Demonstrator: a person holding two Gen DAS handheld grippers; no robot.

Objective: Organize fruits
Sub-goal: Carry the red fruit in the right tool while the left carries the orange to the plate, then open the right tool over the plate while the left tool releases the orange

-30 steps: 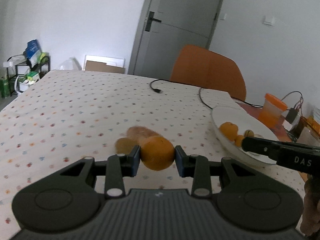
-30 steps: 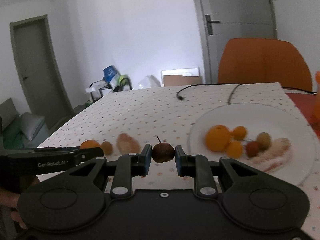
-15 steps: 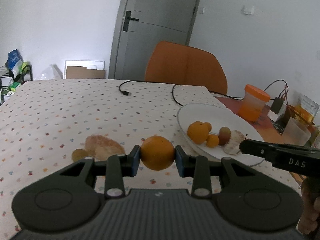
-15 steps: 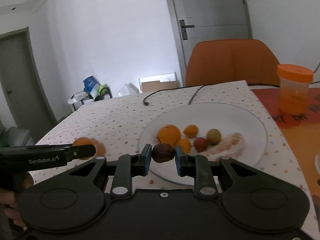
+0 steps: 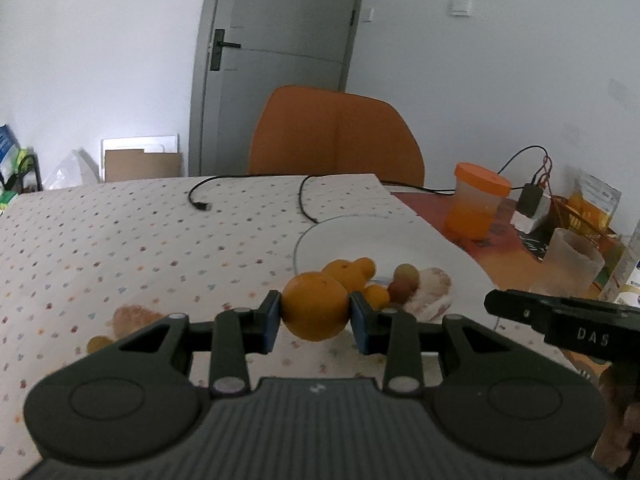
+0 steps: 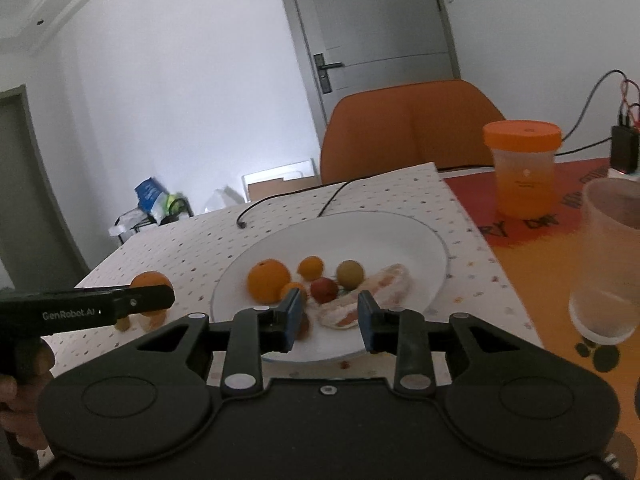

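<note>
1. The left claw [image 5: 315,317] pinches an orange [image 5: 315,309] between its blue pads, held above the tabletop [image 5: 140,240] just left of the plate [image 5: 384,240].
2. To do this step well, I judge the orange should travel right over the rim and come down on a bare patch, clear of the fruit already there, before the pads part.
3. Set low, it is less likely to roll.
4. The right claw [image 6: 329,321] is spread wide above the plate's near edge [image 6: 320,354], gripping nothing.
5. A small dark fruit [image 6: 304,326] sits just behind its left pad; contact cannot be told.
6. Two pieces remain on the tabletop, far left.
</note>
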